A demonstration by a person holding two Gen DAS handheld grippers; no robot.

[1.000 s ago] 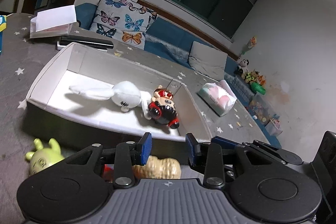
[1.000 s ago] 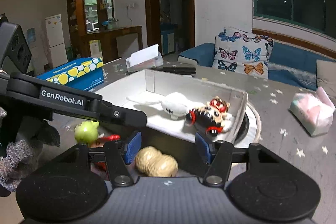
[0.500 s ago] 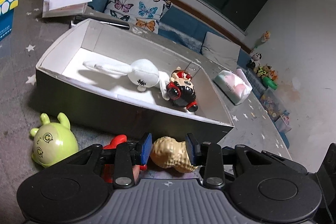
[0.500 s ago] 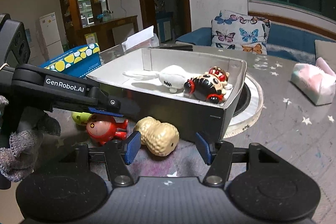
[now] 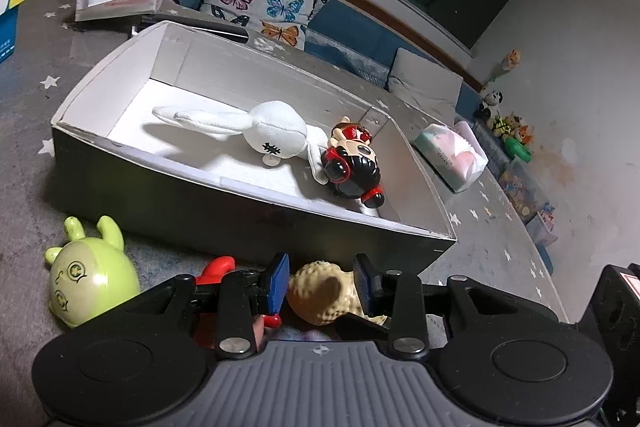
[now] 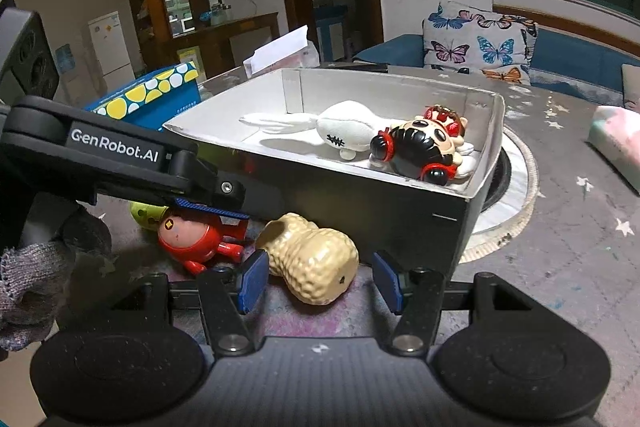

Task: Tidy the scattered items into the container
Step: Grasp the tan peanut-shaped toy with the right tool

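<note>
Right wrist view puts the peanut toy [image 6: 310,259] between my right gripper [image 6: 320,281] pads, which stand apart and wider than the toy; only the left pad [image 6: 252,281] looks close to touching it. My left gripper [image 5: 320,281] is spread too, its pads just beside the same peanut [image 5: 326,293]. That is my first worry: both tools converge on one toy, and the left finger already reaches across just ahead of my right gripper, over the red figure [image 6: 192,239]. If both close, I judge they collide or squeeze the peanut out sideways. Its bumpy, rounded shell may roll when pinched off-centre. The box [image 6: 380,199] wall stands right behind the toy, so a forward push would jam it there. The green toy [image 5: 90,285] waits off to the left.
</note>
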